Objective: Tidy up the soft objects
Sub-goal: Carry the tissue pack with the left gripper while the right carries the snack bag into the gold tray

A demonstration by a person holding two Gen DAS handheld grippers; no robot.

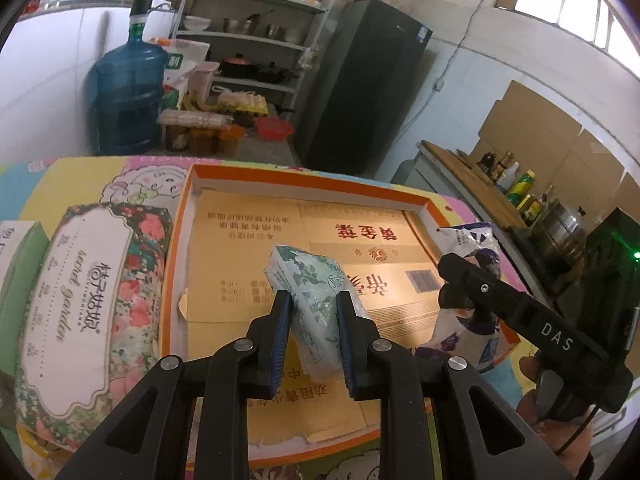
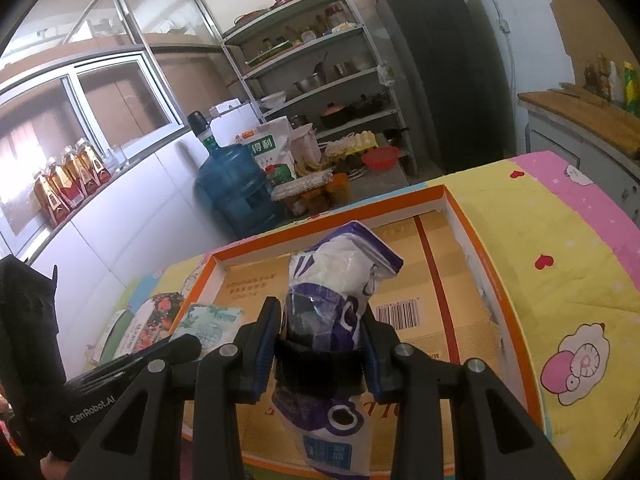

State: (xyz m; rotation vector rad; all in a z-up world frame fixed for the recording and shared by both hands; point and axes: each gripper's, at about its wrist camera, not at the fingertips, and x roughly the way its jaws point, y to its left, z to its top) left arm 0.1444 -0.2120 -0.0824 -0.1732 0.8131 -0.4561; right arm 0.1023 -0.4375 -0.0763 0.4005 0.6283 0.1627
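Orange-rimmed and lined with flattened cardboard, the shallow box [image 1: 188, 216] sits on a cartoon-print cloth [image 2: 560, 216] as we bring two soft packs over it. Our left gripper [image 1: 312, 300] is clamped on a pale green floral tissue pack [image 1: 308, 276], its blue pads [image 1: 280, 320] pinching the sides so the pack bulges forward over the near part of the box floor. Our right gripper [image 2: 320, 320] is closed tight around a purple-and-white plastic bag [image 2: 332, 292] of white soft goods, gripped at its waist, with the crumpled top leaning toward the far wall and the bottom hanging toward the near rim. Outside the box, to its left, a larger floral tissue pack [image 1: 92, 304] lies on the cloth beside a green-and-white pack [image 1: 20, 264].

We judge both items close to being set down inside. The risks are plain: the slick bag could slide through the pads, or its hanging end could catch the near rim and land half outside. The tissue pack, squeezed narrow, may spring sideways on release. With both grippers crowded over one box, they could also knock together.
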